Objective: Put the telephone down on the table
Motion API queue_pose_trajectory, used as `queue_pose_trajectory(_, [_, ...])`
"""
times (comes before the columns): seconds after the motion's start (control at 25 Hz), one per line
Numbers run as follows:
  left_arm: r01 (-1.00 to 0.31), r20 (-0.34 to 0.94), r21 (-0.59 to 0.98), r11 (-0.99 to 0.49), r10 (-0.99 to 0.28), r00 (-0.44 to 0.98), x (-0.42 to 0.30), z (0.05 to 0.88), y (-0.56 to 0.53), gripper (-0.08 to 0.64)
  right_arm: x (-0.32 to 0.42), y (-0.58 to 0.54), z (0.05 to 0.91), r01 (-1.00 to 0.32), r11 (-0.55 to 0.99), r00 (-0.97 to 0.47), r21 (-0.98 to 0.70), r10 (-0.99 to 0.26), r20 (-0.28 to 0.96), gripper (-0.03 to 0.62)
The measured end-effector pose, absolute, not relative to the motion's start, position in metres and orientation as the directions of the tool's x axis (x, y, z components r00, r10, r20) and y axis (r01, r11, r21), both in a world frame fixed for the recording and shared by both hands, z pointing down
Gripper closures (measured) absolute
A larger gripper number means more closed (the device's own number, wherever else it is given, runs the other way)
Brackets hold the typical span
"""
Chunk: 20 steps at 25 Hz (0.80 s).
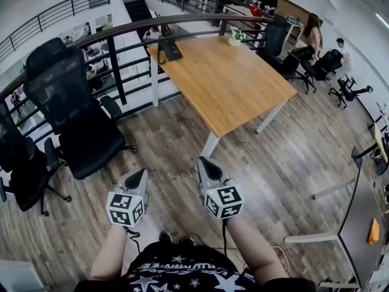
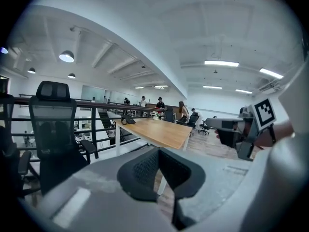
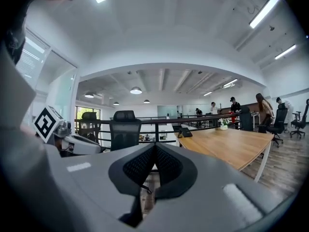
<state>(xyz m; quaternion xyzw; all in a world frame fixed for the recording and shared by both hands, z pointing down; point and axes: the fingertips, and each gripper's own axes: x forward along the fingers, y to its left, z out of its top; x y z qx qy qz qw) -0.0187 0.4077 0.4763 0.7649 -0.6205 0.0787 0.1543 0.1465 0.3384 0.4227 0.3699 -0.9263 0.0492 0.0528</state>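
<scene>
A black desk telephone (image 1: 168,48) stands at the far left corner of a wooden table (image 1: 237,90), close to the railing. It shows small in the left gripper view (image 2: 128,120) and in the right gripper view (image 3: 185,132). Both grippers hang over the floor well short of the table. My left gripper (image 1: 141,174) is shut with nothing in it; its dark pads (image 2: 145,168) meet. My right gripper (image 1: 202,163) is shut and empty too, its pads (image 3: 140,166) pressed together.
Two black office chairs (image 1: 73,108) stand at the left by a black railing (image 1: 115,59). A small potted plant (image 1: 235,37) sits on the table's far edge. Several people and chairs (image 1: 316,47) are beyond the table. A grey desk (image 1: 364,224) is at the right.
</scene>
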Motion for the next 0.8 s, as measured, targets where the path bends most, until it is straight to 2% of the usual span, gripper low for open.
queue_pose_trajectory(0.36, [-0.967,0.344,0.187,-0.172,-0.911,0.229,-0.056,0.501,0.424,0.558,0.105,0.348,0.455,-0.647,0.749,-0.760,-0.142,-0.616,0.207,0.591])
queue_pose_trajectory(0.8, [-0.967,0.337,0.179,-0.182,-0.912,0.234,-0.063,0.489,0.404,0.558,0.109,0.323,0.460,-0.692,0.681,-0.722,-0.240,-0.656,0.220,0.591])
